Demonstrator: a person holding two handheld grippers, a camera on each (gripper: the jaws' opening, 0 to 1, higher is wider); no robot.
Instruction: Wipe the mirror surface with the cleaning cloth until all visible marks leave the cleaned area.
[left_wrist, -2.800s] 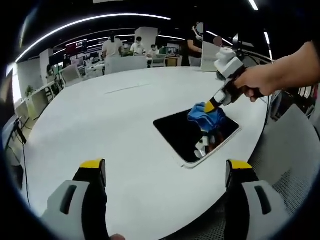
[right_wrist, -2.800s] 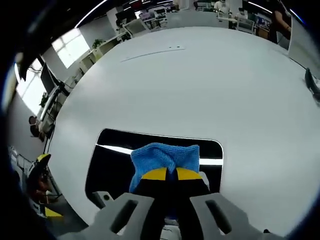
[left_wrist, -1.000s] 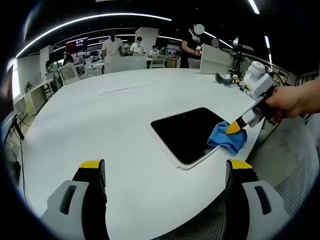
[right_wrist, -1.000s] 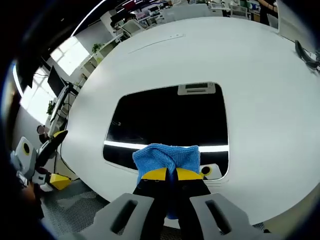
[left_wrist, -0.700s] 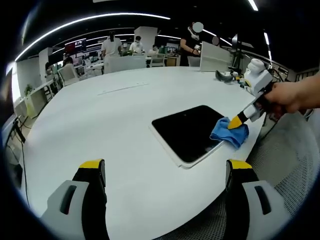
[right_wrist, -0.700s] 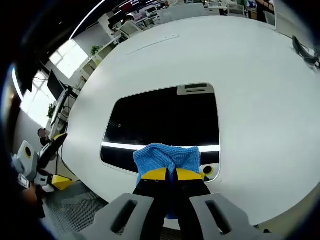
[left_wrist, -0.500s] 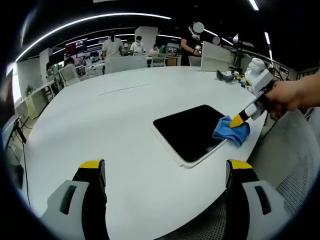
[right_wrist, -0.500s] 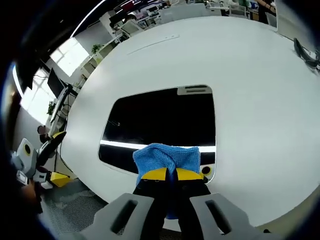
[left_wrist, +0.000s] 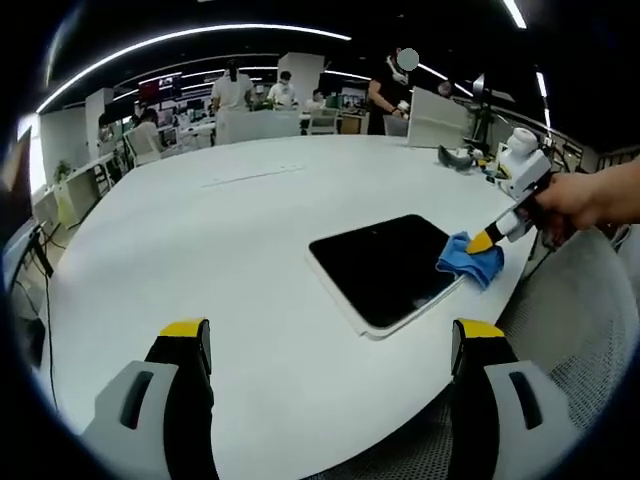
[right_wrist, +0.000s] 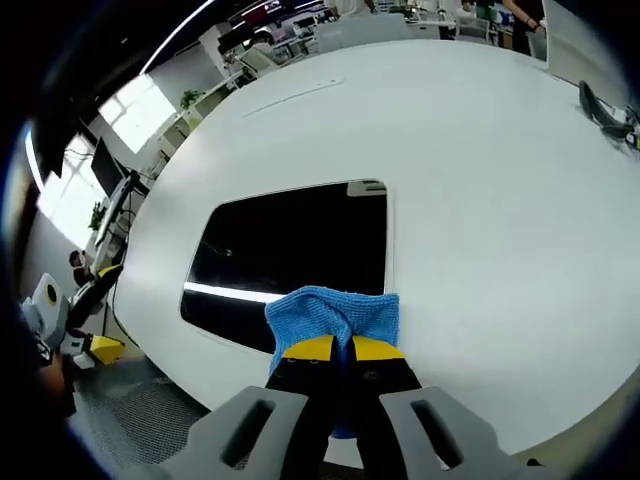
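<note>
The mirror (left_wrist: 385, 268) is lying flat on the big white counter (left_wrist: 200, 250), close to the near rounded edge, its dark glass reflecting a bright strip of ceiling light in the right gripper view (right_wrist: 290, 262). The right gripper (right_wrist: 340, 347) is working at the mirror's corner, and its yellow-tipped fingers (right_wrist: 312, 349) are pinched together on the blue cleaning cloth (right_wrist: 333, 313), bunching it into a wad. From the left gripper view, that same right gripper (left_wrist: 483, 240) is coming in from the side, held in a person's hand (left_wrist: 585, 203), and it is pressing the cleaning cloth (left_wrist: 470, 260) down right at the mirror's far corner, the wad sitting partly on the glass and partly over the white frame onto the counter.

The left gripper (left_wrist: 335, 345) is hovering back from the action, above the counter's near edge, and its fingers (left_wrist: 185, 345) are standing wide apart with nothing between them. It is well apart from the mirror.

Over in the right gripper view, the left gripper (right_wrist: 70, 320) is peeking in beyond the counter's edge. Further back on the counter, a dark object (left_wrist: 458, 155) is resting near the far side; too small to make out. People (left_wrist: 232, 90) are standing in the office background.
</note>
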